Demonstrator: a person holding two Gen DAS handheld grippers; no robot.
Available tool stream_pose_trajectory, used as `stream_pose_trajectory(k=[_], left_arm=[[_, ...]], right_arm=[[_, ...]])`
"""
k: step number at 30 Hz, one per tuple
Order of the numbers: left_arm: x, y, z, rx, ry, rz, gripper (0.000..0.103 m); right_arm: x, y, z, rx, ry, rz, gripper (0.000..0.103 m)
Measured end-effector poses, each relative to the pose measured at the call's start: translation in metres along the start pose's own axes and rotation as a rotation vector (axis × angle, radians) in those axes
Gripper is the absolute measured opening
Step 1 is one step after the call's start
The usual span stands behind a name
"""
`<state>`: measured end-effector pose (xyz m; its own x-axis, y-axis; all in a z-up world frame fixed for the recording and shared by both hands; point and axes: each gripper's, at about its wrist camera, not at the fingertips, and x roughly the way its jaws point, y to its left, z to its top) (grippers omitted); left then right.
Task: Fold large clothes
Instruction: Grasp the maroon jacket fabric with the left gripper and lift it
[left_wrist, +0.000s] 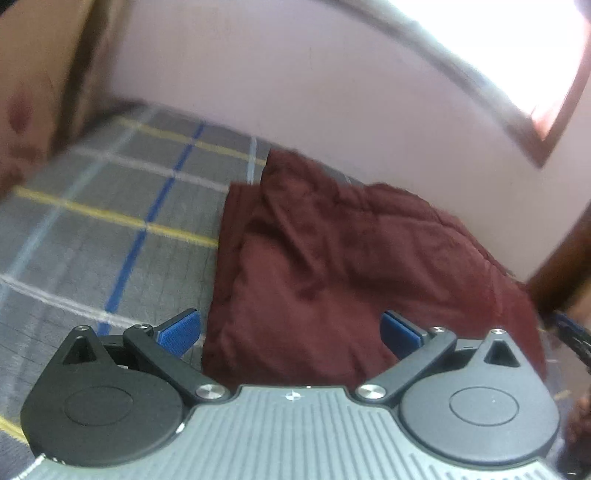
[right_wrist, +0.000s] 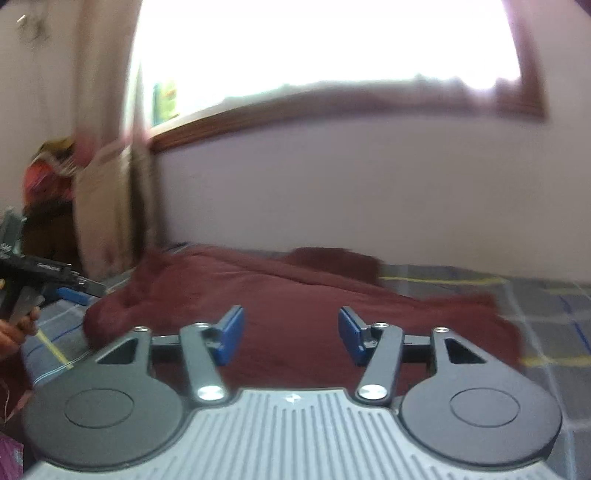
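i have both grippers spread wide with nothing in them: the left gripper (left_wrist: 290, 330) and the right gripper (right_wrist: 291, 334) hover low over the maroon garment (left_wrist: 332, 266). it lies in a rumpled, partly folded heap on the checked bedspread (left_wrist: 122, 206), close to the wall (left_wrist: 295, 92). my worry is pinching only the top layer, or catching the bedspread with it, which would drag the fold crooked. blur makes the hem hard to judge. there's open bed on the side away from the wall; the wall side is tight.
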<state>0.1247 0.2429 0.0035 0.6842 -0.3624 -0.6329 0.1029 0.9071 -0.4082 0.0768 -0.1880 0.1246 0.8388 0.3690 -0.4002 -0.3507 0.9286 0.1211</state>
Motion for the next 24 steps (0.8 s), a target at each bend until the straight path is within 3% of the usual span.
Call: stream_pose_trajectory(k=[3,7,12,15,17,19,22,24], left_arm=[[0.011,0.028,-0.003,-0.062,0.029,-0.06,0.101],[0.029,0.06,-0.006,-0.171,0.071,-0.204,0.103],[0.053,0.051,0.004,-0.097,0.154,-0.38,0.103],[0.068,0.044,0.009,-0.064,0.174,-0.436,0.101],[0.072,0.041,0.008,-0.077,0.146,-0.447,0.1],[0.069,0.036,0.004,-0.096,0.122,-0.416,0.082],[0.057,0.053,-0.008,-0.284,0.049,-0.462,0.059],[0.051,0.056,-0.016,-0.318,0.006,-0.423,0.053]], right_arm=[[0.029,0.018,0.013,-0.036,0.038,0.014,0.038],[0.073,0.028,0.021,-0.115,0.1,-0.01,0.034],[0.113,0.018,0.016,-0.151,0.187,-0.069,0.032],[0.128,0.01,0.013,-0.138,0.218,-0.086,0.031],[0.141,0.003,0.008,-0.095,0.251,-0.075,0.031],[0.152,-0.001,0.003,-0.069,0.271,-0.067,0.031],[0.158,-0.001,0.0,-0.061,0.281,-0.07,0.031],[0.153,-0.003,0.002,-0.041,0.272,-0.057,0.031]])
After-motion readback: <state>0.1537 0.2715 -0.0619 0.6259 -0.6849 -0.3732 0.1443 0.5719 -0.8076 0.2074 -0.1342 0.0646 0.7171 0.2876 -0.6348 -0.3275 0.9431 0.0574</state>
